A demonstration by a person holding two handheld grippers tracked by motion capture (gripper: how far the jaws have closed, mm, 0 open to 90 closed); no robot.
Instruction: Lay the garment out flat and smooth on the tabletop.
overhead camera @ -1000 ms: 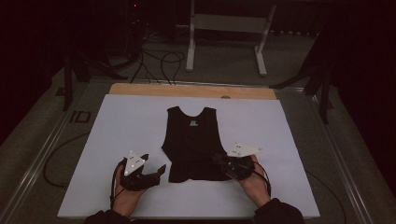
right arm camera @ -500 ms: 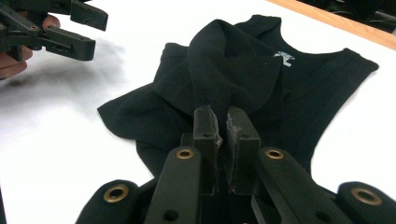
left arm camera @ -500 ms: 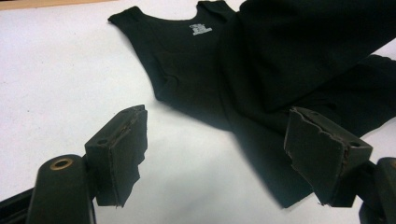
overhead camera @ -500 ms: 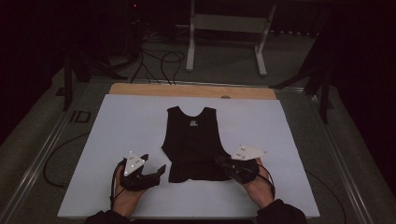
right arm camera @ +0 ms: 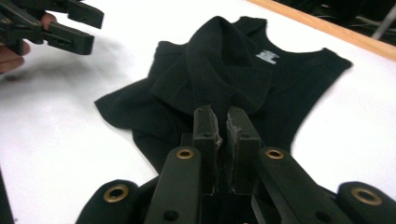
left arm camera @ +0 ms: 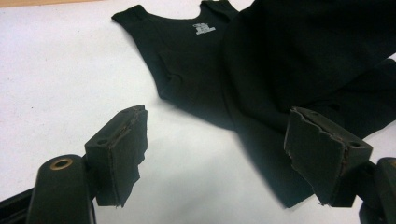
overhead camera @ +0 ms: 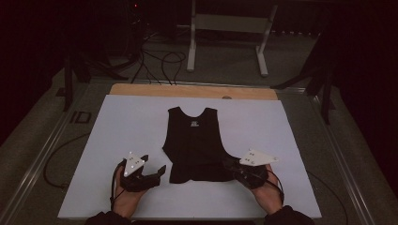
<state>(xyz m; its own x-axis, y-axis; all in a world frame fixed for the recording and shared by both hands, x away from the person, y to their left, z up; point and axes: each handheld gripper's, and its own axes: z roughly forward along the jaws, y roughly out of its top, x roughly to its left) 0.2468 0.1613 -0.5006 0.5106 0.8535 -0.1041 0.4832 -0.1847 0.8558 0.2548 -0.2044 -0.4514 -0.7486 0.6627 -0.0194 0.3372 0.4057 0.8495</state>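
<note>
Right gripper [overhead camera: 233, 165] is clamped tight on the hem corner of the black sleeveless fabric top [overhead camera: 195, 140], lifting it off the white tabletop [overhead camera: 117, 122]. Left gripper [overhead camera: 155, 165] rests low just beside the hem, gaping wide, gripping nothing.

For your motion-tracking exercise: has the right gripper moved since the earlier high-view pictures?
Yes. The right gripper, shut on the black tank top, has drifted slightly rightward and toward the table's near edge, pulling the hem corner outward.

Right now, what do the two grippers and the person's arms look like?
Both grippers, left and right, are black, each topped by a grey three-cornered plate with small dots. Black cables loop beside the hands. The jaws have worn, ragged black pads and brass-ringed holes. The sleeves are dark.
</note>
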